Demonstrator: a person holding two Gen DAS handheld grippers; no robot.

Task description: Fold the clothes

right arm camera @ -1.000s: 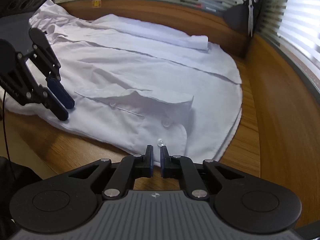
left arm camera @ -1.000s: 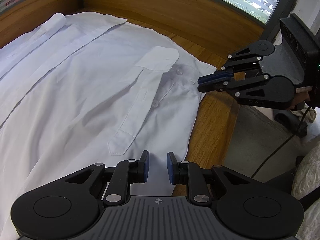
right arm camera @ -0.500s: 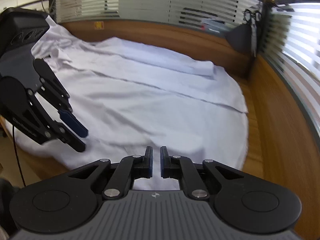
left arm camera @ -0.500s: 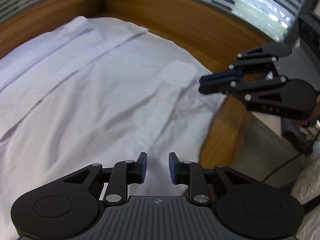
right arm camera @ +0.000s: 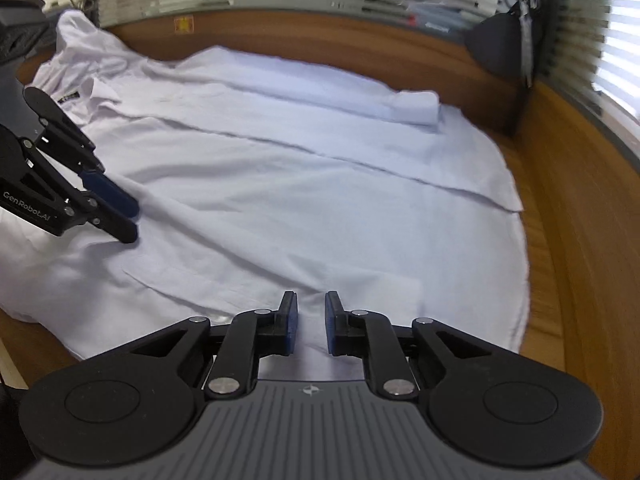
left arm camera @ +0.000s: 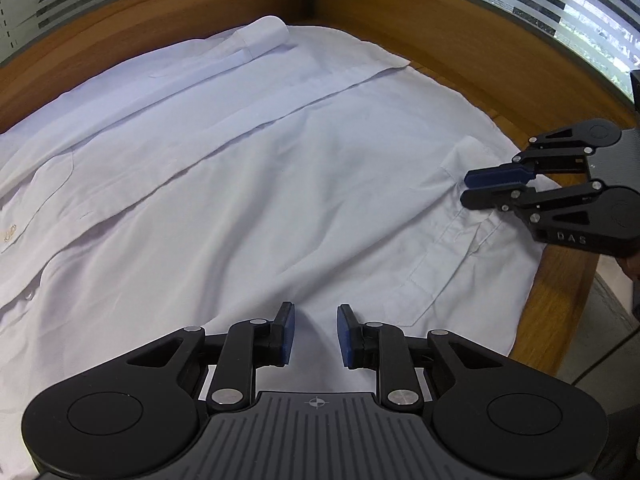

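white shirt flat on wooden desk; left tool open above it.

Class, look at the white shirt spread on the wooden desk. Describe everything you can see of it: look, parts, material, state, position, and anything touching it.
The white long-sleeved button shirt of thin, lightly creased woven cloth lies spread flat on the wooden desk, covering most of it. One sleeve is folded across the body, its cuff rolled at the far side. The nearer cuff shows small buttons. The collar, with a dark label, lies toward the left in the right wrist view. Whether either gripper touches it is unclear.
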